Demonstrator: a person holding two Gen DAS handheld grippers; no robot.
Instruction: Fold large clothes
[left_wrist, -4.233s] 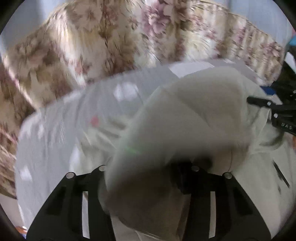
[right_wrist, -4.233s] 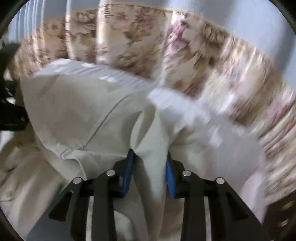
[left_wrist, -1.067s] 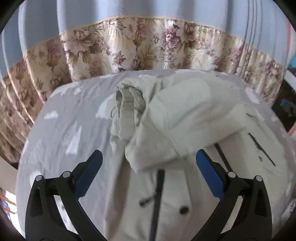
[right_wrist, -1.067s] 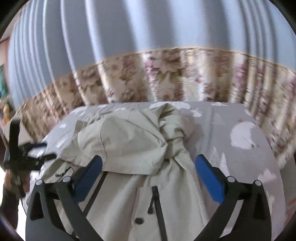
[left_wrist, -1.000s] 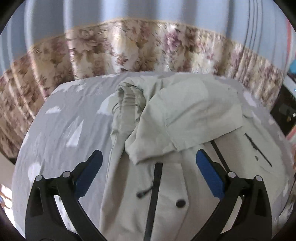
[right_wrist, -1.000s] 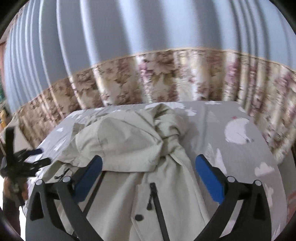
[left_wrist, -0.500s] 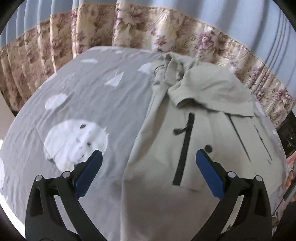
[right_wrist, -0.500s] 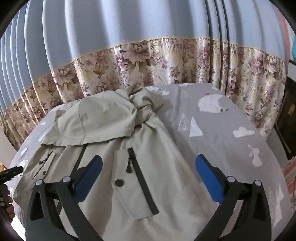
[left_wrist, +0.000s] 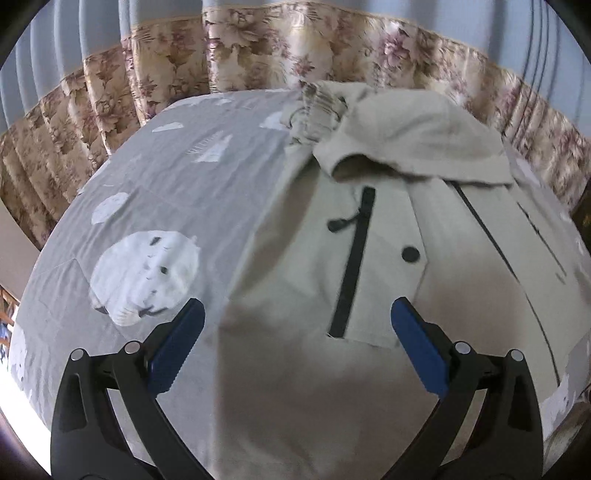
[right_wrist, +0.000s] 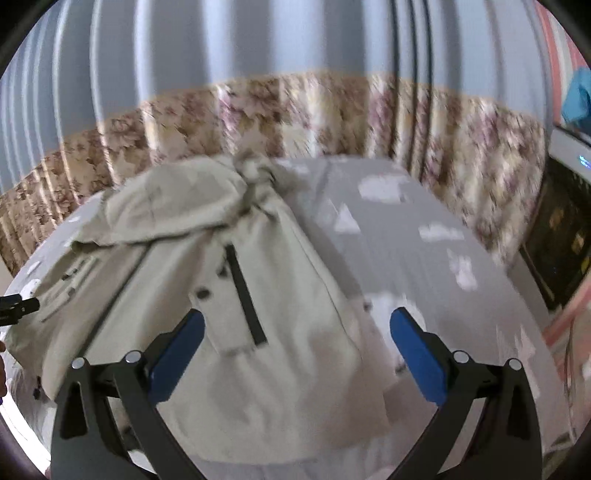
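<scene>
A large beige jacket (left_wrist: 369, 266) lies front-up on a grey patterned bedsheet (left_wrist: 166, 192), with its hood (left_wrist: 406, 136) folded down over the chest. It has black pocket zippers and dark buttons. My left gripper (left_wrist: 295, 343) is open and empty, hovering over the jacket's lower left part. My right gripper (right_wrist: 295, 347) is open and empty above the jacket (right_wrist: 229, 295) near its lower right edge. The tip of the left gripper shows at the far left of the right wrist view (right_wrist: 18, 306).
The sheet (right_wrist: 424, 251) has white animal and cloud prints. A floral and blue curtain (left_wrist: 258, 55) hangs behind the bed. A dark shelf unit (right_wrist: 557, 240) stands at the right beyond the bed edge.
Both grippers let go of the hood after laying it over the chest. They then drew back and down toward the jacket's lower part, staying open.
</scene>
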